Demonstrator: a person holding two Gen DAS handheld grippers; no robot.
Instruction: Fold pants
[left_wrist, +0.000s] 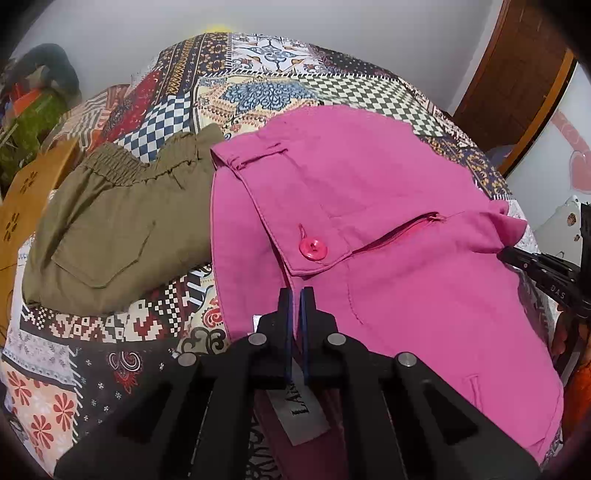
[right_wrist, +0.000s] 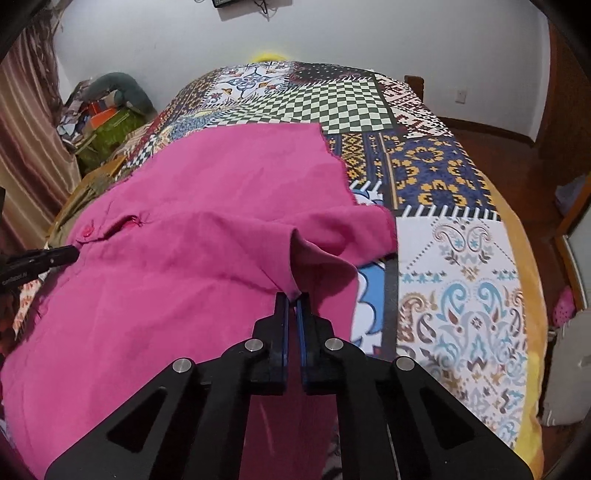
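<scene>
While the pink pants (left_wrist: 388, 229) lay spread across the patchwork bedspread (right_wrist: 461, 258), both tools were fastened to them. Item: left gripper (left_wrist: 295, 295), fingers drawn together on the waistband just below the button (left_wrist: 313, 248), a white label (left_wrist: 301, 410) showing beneath; the hold looked meant to carry that end over. Item: right gripper (right_wrist: 293, 297), fingers narrow, pinching a raised ridge of the pants near their right edge, apparently to lift the cloth in step with the other tool. Item: zip fly (left_wrist: 402, 230), partly open. Item: olive trousers (left_wrist: 110, 214), already folded, lying just beside the pink pair to the left, probably set apart as done. Fold judged at an early stage.
</scene>
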